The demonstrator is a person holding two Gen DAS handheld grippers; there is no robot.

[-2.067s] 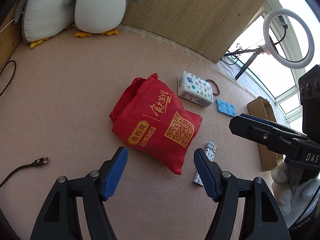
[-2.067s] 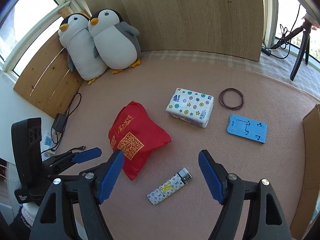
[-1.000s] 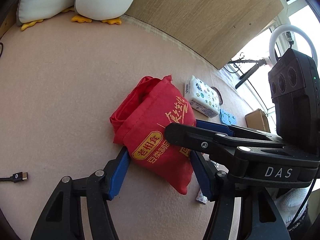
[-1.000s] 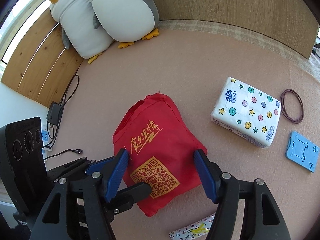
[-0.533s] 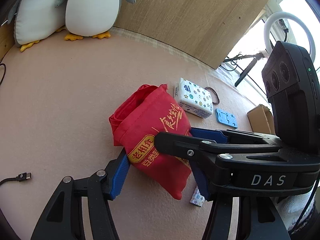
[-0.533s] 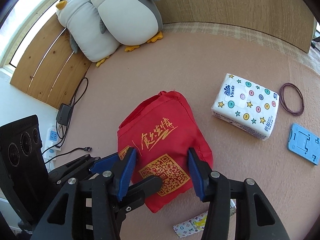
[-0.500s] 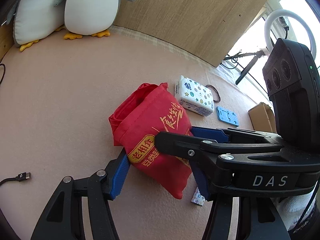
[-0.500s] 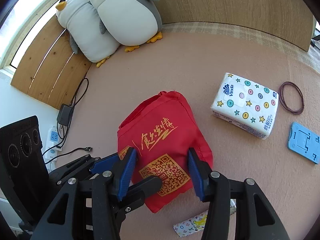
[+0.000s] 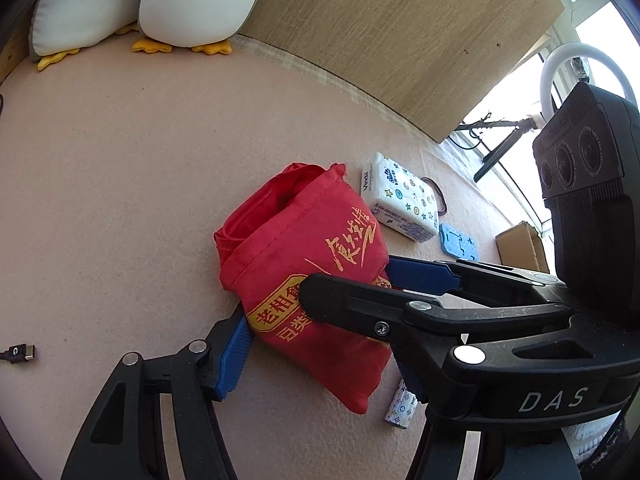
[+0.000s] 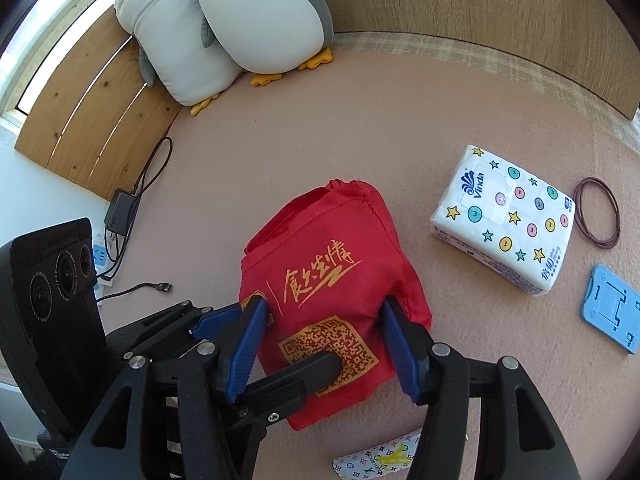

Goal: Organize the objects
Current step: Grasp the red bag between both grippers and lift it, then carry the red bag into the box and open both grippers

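a pink mat (image 10: 360, 120) covers the floor, edged by a checked strip. a wood board (image 9: 400, 32) stands behind it, slatted wood panelling (image 10: 92, 120) at the side. bright windows (image 9: 520, 184) let in daylight; a ring light (image 9: 560, 64) stands there.

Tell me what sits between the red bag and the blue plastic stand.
The star-patterned tissue pack lies between the red bag and the blue plastic stand, nearer the far side. The right wrist view shows it best.
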